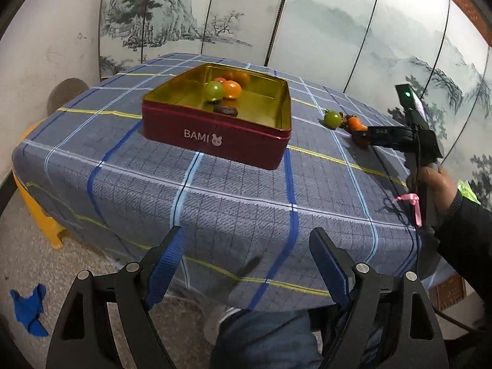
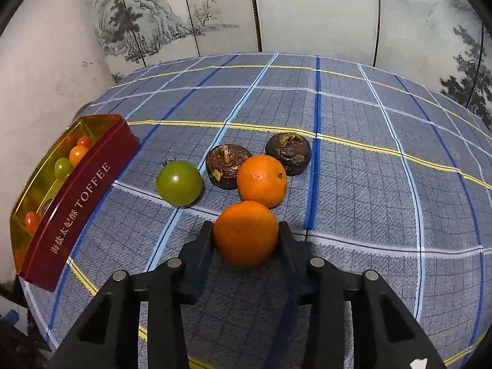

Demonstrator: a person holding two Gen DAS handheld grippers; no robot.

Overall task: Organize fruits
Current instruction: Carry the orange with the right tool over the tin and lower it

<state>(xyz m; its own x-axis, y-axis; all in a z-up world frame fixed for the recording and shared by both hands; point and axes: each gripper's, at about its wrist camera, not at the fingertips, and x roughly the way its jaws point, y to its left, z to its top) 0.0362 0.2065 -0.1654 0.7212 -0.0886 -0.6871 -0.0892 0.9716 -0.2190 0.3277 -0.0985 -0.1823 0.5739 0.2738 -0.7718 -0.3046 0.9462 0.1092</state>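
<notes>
A red tin (image 1: 215, 136) with a gold inside stands on the checked tablecloth and holds a green tomato (image 1: 214, 91), orange fruits (image 1: 232, 88) and a dark brown fruit (image 1: 226, 110). My right gripper (image 2: 246, 233) is shut on an orange (image 2: 246, 233) at table level. Just beyond it lie a second orange (image 2: 262, 180), a green tomato (image 2: 179, 183) and two dark brown fruits (image 2: 227, 166) (image 2: 288, 153). The tin (image 2: 80, 203) is to the left of them. My left gripper (image 1: 246, 261) is open and empty, off the table's near edge.
The right gripper (image 1: 363, 135) shows at the right in the left wrist view, by the loose green tomato (image 1: 332, 119). A folding painted screen (image 1: 307, 24) stands behind the table. A yellow stool (image 1: 40, 212) and blue scrap (image 1: 29, 310) are on the floor at left.
</notes>
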